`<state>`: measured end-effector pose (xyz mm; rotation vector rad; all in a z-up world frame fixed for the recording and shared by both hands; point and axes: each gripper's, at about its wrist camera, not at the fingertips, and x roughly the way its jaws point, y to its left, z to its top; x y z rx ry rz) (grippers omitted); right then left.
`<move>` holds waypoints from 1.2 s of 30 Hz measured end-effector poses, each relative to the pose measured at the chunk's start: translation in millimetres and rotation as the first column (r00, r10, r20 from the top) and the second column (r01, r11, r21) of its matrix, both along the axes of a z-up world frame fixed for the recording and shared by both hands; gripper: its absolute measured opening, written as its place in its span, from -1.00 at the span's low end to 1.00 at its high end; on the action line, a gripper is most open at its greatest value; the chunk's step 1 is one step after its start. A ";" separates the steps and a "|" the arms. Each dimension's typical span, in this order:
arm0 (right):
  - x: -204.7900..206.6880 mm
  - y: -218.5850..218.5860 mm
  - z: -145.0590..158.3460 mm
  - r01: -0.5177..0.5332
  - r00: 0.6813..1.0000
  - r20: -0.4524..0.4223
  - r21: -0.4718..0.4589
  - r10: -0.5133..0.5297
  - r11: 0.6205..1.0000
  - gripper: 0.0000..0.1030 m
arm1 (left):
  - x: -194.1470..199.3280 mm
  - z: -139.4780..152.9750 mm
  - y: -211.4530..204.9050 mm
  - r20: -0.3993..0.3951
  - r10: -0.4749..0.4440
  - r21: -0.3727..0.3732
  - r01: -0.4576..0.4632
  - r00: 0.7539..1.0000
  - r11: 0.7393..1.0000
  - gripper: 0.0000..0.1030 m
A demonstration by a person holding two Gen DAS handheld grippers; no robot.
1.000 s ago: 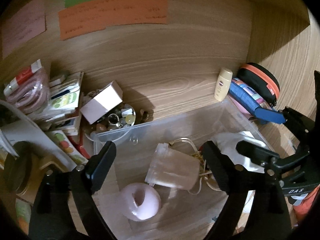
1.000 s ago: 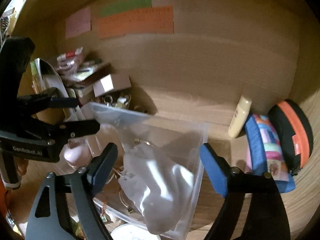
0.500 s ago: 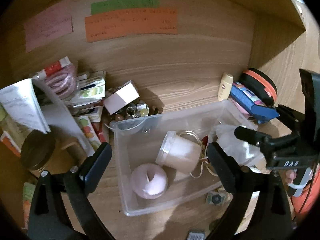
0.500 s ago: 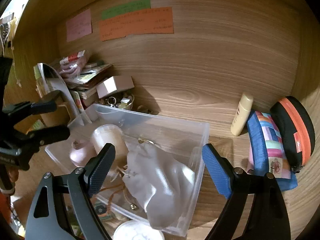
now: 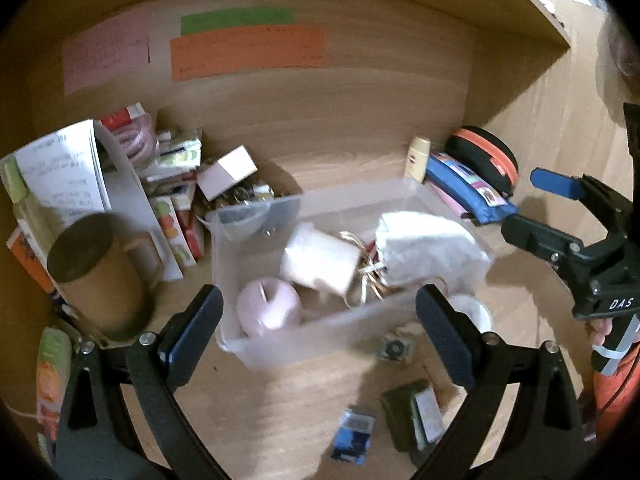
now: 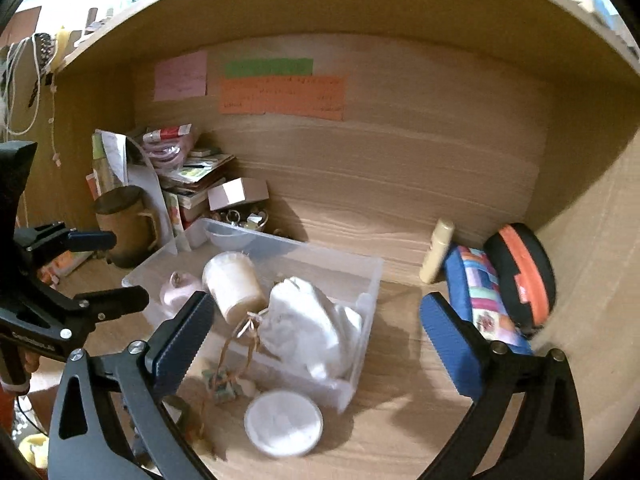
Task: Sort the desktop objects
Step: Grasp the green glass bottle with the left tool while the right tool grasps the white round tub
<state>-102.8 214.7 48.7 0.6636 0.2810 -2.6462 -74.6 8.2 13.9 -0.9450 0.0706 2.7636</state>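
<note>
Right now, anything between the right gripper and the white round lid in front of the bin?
Nothing visible. The right gripper is open and hangs above the clear bin; the white round lid lies on the desk just outside the bin's near wall, uncovered. Closest clutter is the twine bundle to its left.

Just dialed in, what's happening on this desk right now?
A person is sorting desk clutter with two handheld grippers. Both the left gripper and the right gripper are open and empty, hovering in front of the clear plastic bin. The bin holds a white cloth bag, a frosted jar lying on its side and a pink round item. Loose on the desk in front are a white lid and a small blue packet.
</note>
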 end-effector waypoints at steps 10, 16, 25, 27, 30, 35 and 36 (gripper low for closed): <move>21.8 11.2 -21.5 0.014 0.999 0.049 0.016 -0.015 1.000 0.99 | 24.9 -30.1 15.9 0.064 -0.047 0.030 0.045 0.997 0.999 0.90; 22.7 15.8 -46.7 0.020 0.992 0.124 0.033 -0.024 0.999 0.99 | 33.5 -51.2 28.1 0.099 -0.069 0.031 0.067 0.993 0.997 0.90; 19.4 12.9 -81.5 -0.017 0.976 0.219 0.075 0.000 0.997 0.99 | 31.8 -69.3 38.4 0.139 -0.108 0.082 0.097 0.984 0.992 0.83; 16.8 11.8 -87.9 -0.028 0.970 0.242 0.081 0.008 0.996 0.99 | 31.2 -70.9 40.6 0.143 -0.120 0.081 0.109 0.982 0.991 0.61; 10.9 10.1 -95.5 -0.042 0.962 0.273 0.088 0.017 0.995 0.99 | 27.5 -75.4 42.3 0.175 -0.143 0.089 0.129 0.974 0.988 0.33; 3.1 7.5 -101.5 -0.068 0.950 0.311 0.081 0.040 0.994 0.95 | 24.2 -81.1 42.6 0.196 -0.167 0.105 0.149 0.966 0.983 0.10; 1.0 6.6 -102.7 -0.075 0.945 0.323 0.075 0.047 0.994 0.95 | 23.9 -82.0 43.6 0.201 -0.177 0.109 0.157 0.963 0.982 0.06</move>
